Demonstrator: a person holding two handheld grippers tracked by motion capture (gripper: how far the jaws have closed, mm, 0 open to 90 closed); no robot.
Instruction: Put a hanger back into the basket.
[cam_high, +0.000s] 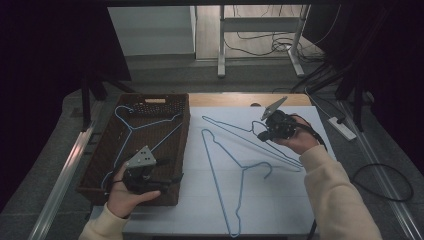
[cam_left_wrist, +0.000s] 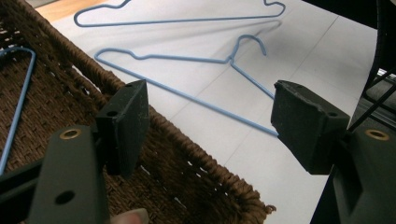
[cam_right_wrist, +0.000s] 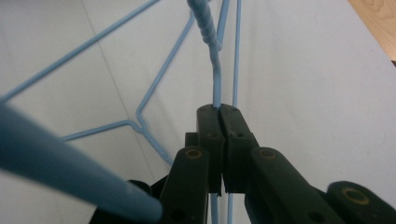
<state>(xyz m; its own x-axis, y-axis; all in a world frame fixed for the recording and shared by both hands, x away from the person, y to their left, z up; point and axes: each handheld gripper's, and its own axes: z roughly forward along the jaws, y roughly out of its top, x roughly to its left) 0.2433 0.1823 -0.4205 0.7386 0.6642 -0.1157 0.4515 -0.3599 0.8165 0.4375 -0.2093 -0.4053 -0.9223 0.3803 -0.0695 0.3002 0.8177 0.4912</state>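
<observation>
Thin blue wire hanger (cam_right_wrist: 216, 70), coated, with a twisted neck; its hook end is pinched between the pads of the right gripper (cam_high: 268, 131), whose black jaws stand pressed together on the wire in the right gripper view. In the high view this held hanger (cam_high: 250, 137) spreads from the gripper toward 4 and 10 o'clock over the white tabletop (cam_high: 280, 200), which is smooth and matte. The gripper sits at about 1 o'clock from the table's centre, in the person's right hand (cam_high: 295, 137).

A second blue hanger (cam_high: 235, 175), same thin wire and triangular outline, lies flat on the white surface, at 7 o'clock from the right gripper. A third blue hanger (cam_high: 132, 132) rests inside the brown woven basket (cam_high: 182, 130), a rectangular, coarse-textured tray at 9 o'clock on the table.

The left gripper (cam_high: 150, 177) hangs over the basket's near right corner, at 8 o'clock from the held hanger and well apart from it. Its jaws stand wide apart with nothing between the blocky black pads (cam_left_wrist: 128, 123); below them shows the basket's braided rim (cam_left_wrist: 205, 163).
</observation>
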